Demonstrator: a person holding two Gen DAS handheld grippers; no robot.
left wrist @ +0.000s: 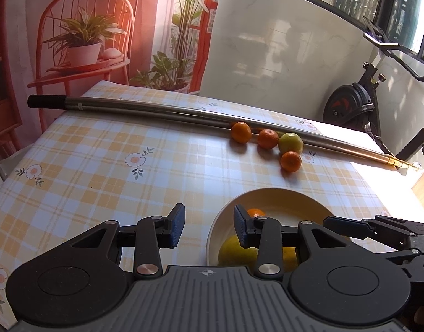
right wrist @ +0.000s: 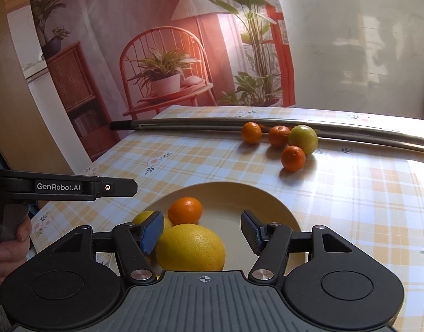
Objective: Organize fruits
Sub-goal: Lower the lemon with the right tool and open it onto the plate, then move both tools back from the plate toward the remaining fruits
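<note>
A cream plate (right wrist: 270, 202) holds a large yellow orange (right wrist: 191, 246), a small lemon (right wrist: 141, 217) and a tangerine (right wrist: 185, 210). My right gripper (right wrist: 203, 235) hangs open just above the plate, the big yellow fruit between its fingers but not clamped. My left gripper (left wrist: 209, 228) is open at the plate's (left wrist: 284, 196) left rim, with nothing held. Farther back on the checked tablecloth lie three tangerines (left wrist: 241, 132) (left wrist: 267, 138) (left wrist: 290, 161) and a green-yellow fruit (left wrist: 290, 142), seen again in the right wrist view as tangerines (right wrist: 251, 132) and the green fruit (right wrist: 303, 139).
A long metal pole (left wrist: 156, 109) lies across the table behind the loose fruit. An exercise bike (left wrist: 361, 102) stands past the table's far right corner. A hand (right wrist: 10, 246) grips the left gripper's handle. A printed backdrop hangs behind the table.
</note>
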